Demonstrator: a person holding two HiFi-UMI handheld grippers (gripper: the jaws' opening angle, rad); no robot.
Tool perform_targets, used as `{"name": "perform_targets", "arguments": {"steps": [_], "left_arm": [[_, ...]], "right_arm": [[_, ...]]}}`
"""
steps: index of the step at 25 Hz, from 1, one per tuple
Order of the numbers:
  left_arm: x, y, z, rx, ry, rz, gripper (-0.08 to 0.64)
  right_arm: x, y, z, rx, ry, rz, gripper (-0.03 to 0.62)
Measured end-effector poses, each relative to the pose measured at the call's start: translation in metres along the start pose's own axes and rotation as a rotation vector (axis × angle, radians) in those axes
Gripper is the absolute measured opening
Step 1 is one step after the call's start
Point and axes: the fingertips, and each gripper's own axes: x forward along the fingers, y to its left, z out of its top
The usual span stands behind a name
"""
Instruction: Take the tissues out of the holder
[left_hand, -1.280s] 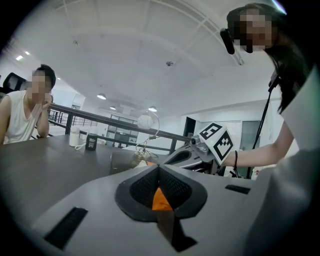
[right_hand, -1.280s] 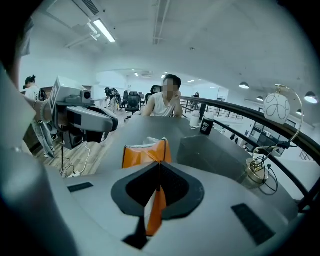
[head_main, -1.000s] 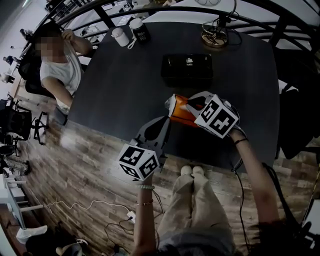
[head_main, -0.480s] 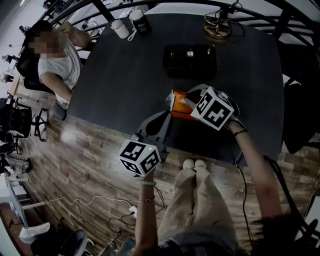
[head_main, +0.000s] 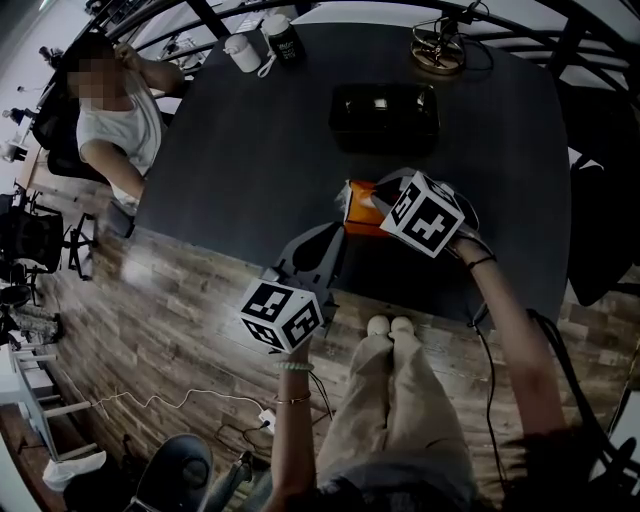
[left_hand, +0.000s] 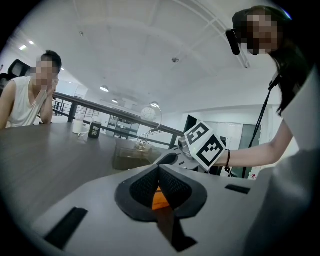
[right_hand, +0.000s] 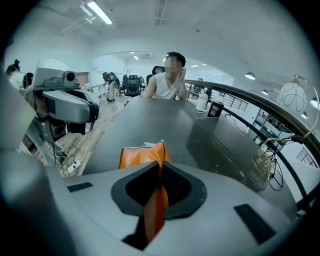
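The orange tissue pack (head_main: 358, 213) hangs over the dark table (head_main: 240, 170), just in front of the black holder (head_main: 384, 115), and is out of it. My right gripper (head_main: 376, 206) is shut on the pack; in the right gripper view the orange wrapper (right_hand: 141, 153) runs between the closed pads (right_hand: 171, 186). The holder (right_hand: 226, 144) lies to its right. My left gripper (head_main: 334, 240) hovers at the table's near edge, aimed at the pack but apart from it. Its pads (left_hand: 172, 184) meet, and a sliver of orange shows behind them.
A person (head_main: 115, 130) sits at the table's far left corner. A white cup (head_main: 243, 52) and a dark cup (head_main: 283, 40) stand at the back, with a wire ornament (head_main: 438, 45) at the back right. A railing rings the table; cables lie on the wood floor (head_main: 180, 405).
The right gripper and the orange pack have shifted slightly up in the view, a little closer to the holder. The left gripper has hardly moved.
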Motion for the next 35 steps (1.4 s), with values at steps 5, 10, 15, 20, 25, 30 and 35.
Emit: {"name": "perform_targets", "arguments": {"steps": [5, 10, 15, 20, 25, 30, 35], "left_arm": [[-0.004, 0.001, 0.001, 0.000, -0.002, 0.003, 0.008], [-0.009, -0.002, 0.004, 0.008, -0.011, -0.002, 0.008], [-0.015, -0.010, 0.015, 0.017, -0.035, -0.008, 0.008], [-0.018, -0.017, 0.027, 0.000, -0.067, -0.018, 0.008], [-0.021, -0.025, 0.034, 0.015, -0.085, -0.026, 0.008], [-0.025, -0.040, 0.044, 0.068, -0.098, -0.040, 0.008], [-0.036, -0.057, 0.058, 0.116, -0.140, -0.060, 0.008]], "right_arm": [[0.000, -0.001, 0.002, 0.018, -0.025, 0.012, 0.064], [-0.007, -0.003, 0.004, 0.021, -0.060, -0.002, 0.109], [-0.026, -0.006, 0.014, 0.095, -0.147, -0.017, 0.112], [-0.057, -0.005, 0.033, 0.266, -0.338, -0.015, 0.110], [-0.085, 0.010, 0.050, 0.321, -0.491, -0.019, 0.107], [-0.114, 0.020, 0.064, 0.306, -0.600, -0.106, 0.032], [-0.143, 0.032, 0.072, 0.331, -0.696, -0.147, 0.017]]}}
